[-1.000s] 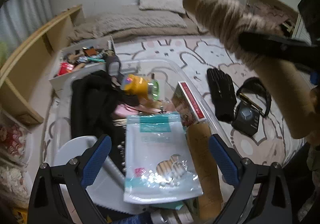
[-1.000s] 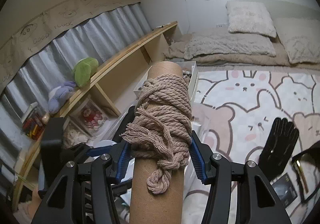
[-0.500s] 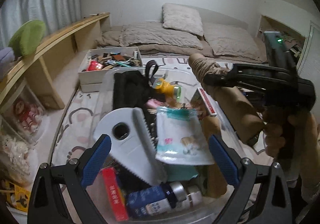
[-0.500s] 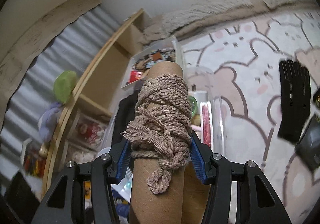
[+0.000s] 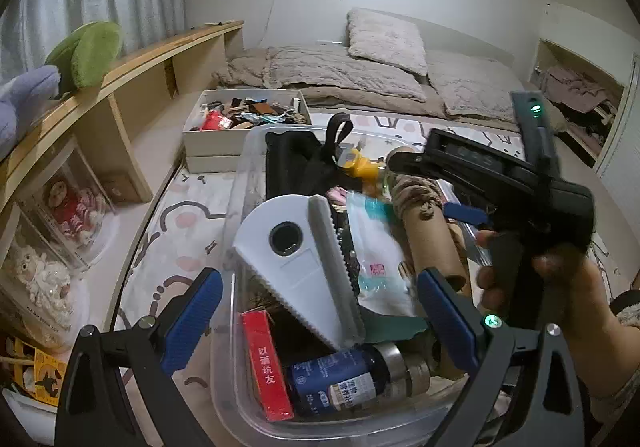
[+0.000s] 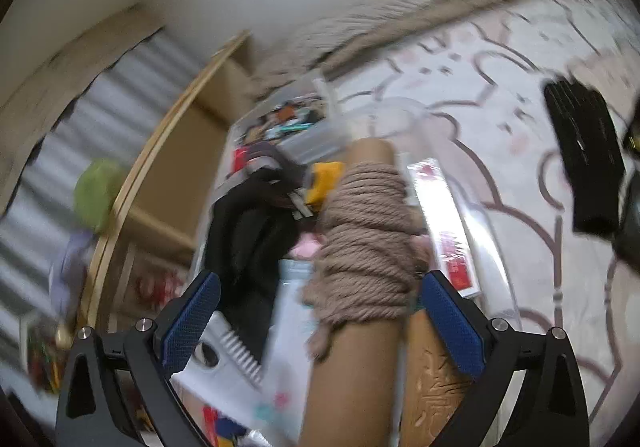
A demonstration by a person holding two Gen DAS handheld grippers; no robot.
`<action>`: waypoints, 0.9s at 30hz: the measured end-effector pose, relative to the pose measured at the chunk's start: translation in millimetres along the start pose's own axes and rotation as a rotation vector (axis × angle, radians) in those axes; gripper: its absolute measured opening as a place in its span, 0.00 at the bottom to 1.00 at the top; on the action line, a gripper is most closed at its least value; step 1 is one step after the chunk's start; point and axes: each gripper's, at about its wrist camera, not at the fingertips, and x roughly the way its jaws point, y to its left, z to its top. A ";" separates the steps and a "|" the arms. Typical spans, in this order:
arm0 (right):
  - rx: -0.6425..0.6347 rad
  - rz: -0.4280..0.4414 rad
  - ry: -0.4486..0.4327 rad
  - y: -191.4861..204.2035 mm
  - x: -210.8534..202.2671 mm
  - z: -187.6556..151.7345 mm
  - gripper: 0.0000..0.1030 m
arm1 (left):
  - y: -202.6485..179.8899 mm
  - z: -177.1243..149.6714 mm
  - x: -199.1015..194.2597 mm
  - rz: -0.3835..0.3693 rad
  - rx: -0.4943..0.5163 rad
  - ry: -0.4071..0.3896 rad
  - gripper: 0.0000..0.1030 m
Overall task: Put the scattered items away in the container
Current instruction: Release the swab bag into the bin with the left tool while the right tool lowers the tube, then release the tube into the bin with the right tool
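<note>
My right gripper (image 6: 318, 321) opening, rope-wound tube (image 6: 362, 247) between blue pads, untouched, over clear container (image 5: 240, 215). My left gripper (image 5: 318, 313) wide, empty.

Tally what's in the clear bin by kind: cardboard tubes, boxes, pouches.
Cardboard tubes: 2, the rope-wound tube and the plain tube
Boxes: 2, the red box and the red-and-white box
Pouches: 1, the pouch
Total: 5

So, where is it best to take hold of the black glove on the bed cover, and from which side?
Probably the black glove by its flat palm, from above: it lies limp and flat on the bed cover, apart from the clear container.
</note>
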 end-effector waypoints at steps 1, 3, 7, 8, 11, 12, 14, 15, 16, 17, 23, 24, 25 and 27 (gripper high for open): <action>-0.036 0.010 0.003 3.1 -3.8 1.6 0.97 | 1.6 0.1 0.0 0.005 -0.005 0.001 0.96; -0.105 0.026 0.004 5.8 -15.4 8.4 0.97 | 2.3 0.5 1.1 0.008 -0.009 0.003 0.96; -0.189 0.031 0.011 0.4 -36.9 23.8 0.97 | 0.4 1.8 3.4 0.008 -0.006 0.002 0.96; -0.204 0.033 0.014 -1.9 -41.9 26.7 0.97 | -1.3 3.0 4.4 0.006 -0.004 0.004 0.96; -0.269 0.015 0.018 -9.0 -56.1 40.8 0.97 | -9.8 8.4 10.4 -0.002 0.005 0.010 0.96; -0.293 0.005 0.020 -11.5 -61.6 45.2 0.97 | -13.6 10.9 13.1 -0.006 0.009 0.012 0.96; -0.327 -0.012 0.016 -17.2 -70.5 53.4 0.97 | -22.4 15.2 18.0 -0.021 0.017 0.016 0.95; -0.341 -0.021 0.011 -20.8 -75.3 56.9 0.98 | -27.6 17.6 21.1 -0.037 0.023 0.020 0.94; -0.356 -0.032 0.003 -25.2 -80.8 60.6 0.97 | -32.4 19.5 23.7 -0.047 0.027 0.024 0.93; -0.370 -0.041 -0.002 -29.3 -85.7 63.8 0.97 | -38.3 21.5 27.1 -0.061 0.033 0.032 0.90; -0.440 -0.048 -0.023 -51.0 -108.1 71.8 0.97 | -72.9 22.9 53.3 -0.112 0.069 0.122 0.63; -0.446 -0.045 -0.025 -54.2 -110.5 71.8 0.97 | -78.2 20.4 57.3 -0.108 0.083 0.140 0.61; -0.449 -0.041 -0.024 -57.9 -112.3 71.4 0.97 | -83.0 17.1 60.9 -0.100 0.098 0.158 0.61; -0.452 -0.022 -0.009 -65.2 -114.0 70.4 0.97 | -88.8 9.7 66.7 -0.071 0.123 0.185 0.60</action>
